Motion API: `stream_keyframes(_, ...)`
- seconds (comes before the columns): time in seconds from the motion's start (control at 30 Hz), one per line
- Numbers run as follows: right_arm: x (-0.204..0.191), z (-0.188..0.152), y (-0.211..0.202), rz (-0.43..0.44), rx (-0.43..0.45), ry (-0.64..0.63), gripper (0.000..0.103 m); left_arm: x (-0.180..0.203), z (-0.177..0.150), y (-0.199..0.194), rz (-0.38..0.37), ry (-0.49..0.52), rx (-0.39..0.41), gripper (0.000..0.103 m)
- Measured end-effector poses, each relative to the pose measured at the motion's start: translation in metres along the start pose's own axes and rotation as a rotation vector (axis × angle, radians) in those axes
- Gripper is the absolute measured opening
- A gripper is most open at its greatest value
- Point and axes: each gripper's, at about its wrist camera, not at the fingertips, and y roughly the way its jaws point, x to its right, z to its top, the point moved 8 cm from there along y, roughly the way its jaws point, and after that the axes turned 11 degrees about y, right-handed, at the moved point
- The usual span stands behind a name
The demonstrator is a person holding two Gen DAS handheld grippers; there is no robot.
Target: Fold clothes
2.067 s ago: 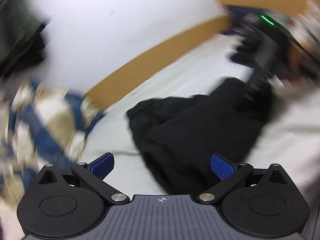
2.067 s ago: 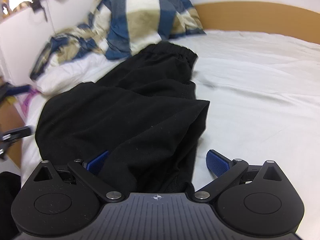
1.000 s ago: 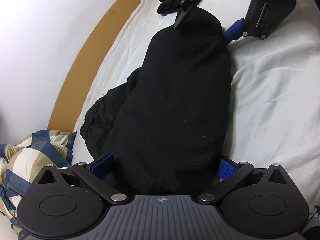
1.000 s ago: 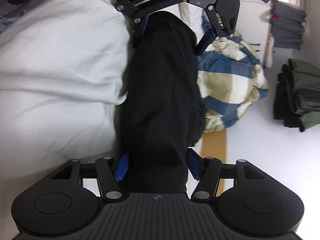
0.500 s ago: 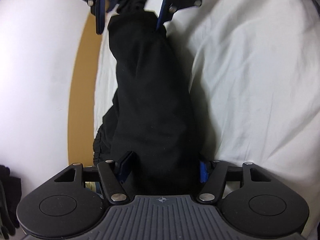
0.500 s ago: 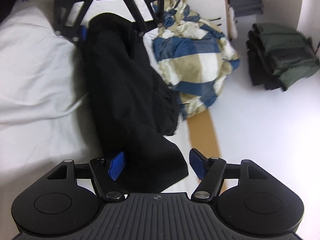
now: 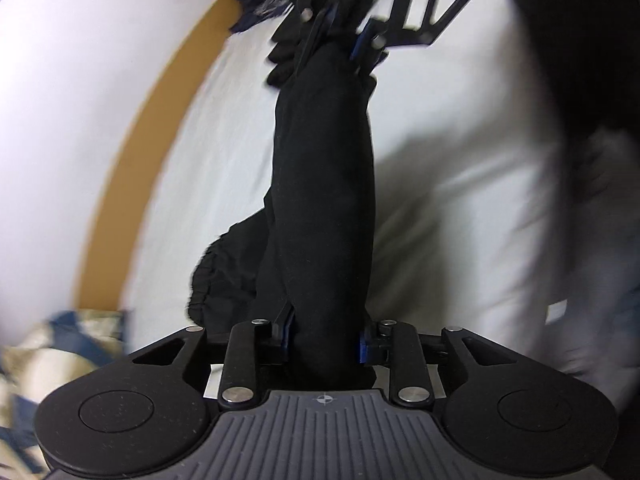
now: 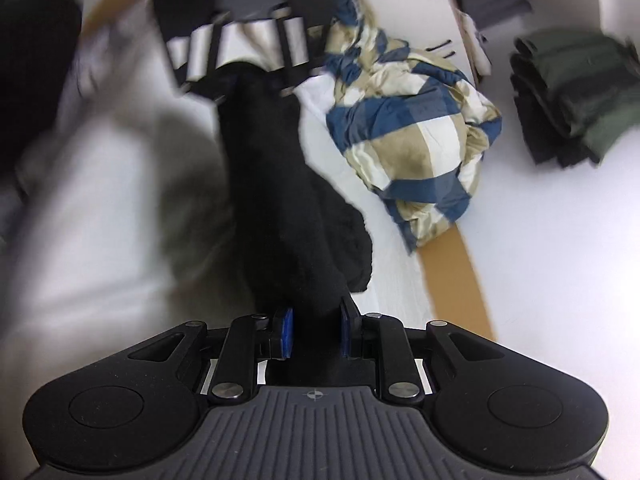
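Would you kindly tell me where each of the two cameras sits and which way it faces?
Left wrist: on the left gripper, looking along the stretched black fabric garment to the right gripper, over the white bedsheet.
Right wrist: on the right gripper, looking back along the garment to the left gripper, past a blue-and-beige checked blanket.
Shared: garment, both grippers clamping it, bedsheet.

Garment (image 7: pixel 324 208) stretched between 2 grippers above bed (image 7: pixel 460 168), quilt (image 8: pixel 416 128) beside it

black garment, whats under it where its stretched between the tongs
Under the black garment lies the white bed sheet, with a bunched part of the garment sagging onto it. The strip of sheet directly beneath the stretched cloth is covered.
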Motion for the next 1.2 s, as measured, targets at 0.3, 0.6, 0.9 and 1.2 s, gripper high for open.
stream_keyframes(0.3, 0.096, 0.035, 0.116, -0.04, 0.003, 0.305, 0.027, -0.133, -0.112, 0.077, 0.037, -0.573, -0.041, 0.069)
stream_keyframes(0.6, 0.105, -0.028, 0.226, -0.169, -0.099, 0.534, 0.033, -0.17, -0.19, 0.112, 0.469, -0.986, -0.121, 0.094)
stream_keyframes(0.9, 0.098, -0.011, 0.192, 0.174, 0.123, 0.868, 0.058, -0.157, -0.163, 0.153, 0.35, -1.044, 0.038, 0.103)
stream_keyframes(1.2, 0.078, -0.041, 0.244, 0.145, 0.04, 0.976, 0.062, -0.117, -0.213, 0.207, 0.147, -1.441, 0.207, 0.103)
